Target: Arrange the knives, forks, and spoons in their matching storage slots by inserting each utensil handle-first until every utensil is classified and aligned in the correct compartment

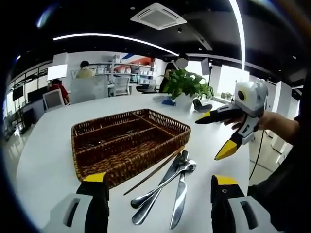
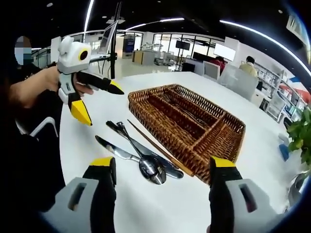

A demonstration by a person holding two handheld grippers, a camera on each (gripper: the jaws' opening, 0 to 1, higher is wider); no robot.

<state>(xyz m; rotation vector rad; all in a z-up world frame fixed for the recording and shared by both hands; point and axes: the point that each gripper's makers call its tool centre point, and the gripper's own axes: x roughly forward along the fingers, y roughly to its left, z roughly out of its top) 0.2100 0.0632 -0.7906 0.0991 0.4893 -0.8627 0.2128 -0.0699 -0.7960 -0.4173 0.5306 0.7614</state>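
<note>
2 grippers are up over the table (image 1: 43,160), and neither grips anything. We note the largest item first: the basket (image 1: 127,145), a wicker tray with long compartments, sits on the white table just beyond and left of the left gripper (image 1: 159,191) in the left gripper view. In the right gripper view it lies ahead and to the right of the right gripper (image 2: 163,175).

The utensil pile lies just beside the basket's near long side, apart from it. We identify a knife (image 2: 111,149), a spoon (image 2: 150,167), a fork (image 1: 171,170) and 1 brown stick (image 1: 154,171), possibly a chopstick. Their long axes run roughly parallel to the basket's long side and overlap near the middle.

In the left gripper view, the pile sits directly between that gripper's jaws, so we judge the left gripper the nearer tool. Its jaws stand wide apart and empty.

The right gripper appears in the left gripper view at (image 1: 216,136), raised well above the table, jaws spread wide, empty. In the right gripper view, the left gripper (image 2: 99,104) hovers likewise.

We judge that no utensil is slotted yet.
</note>
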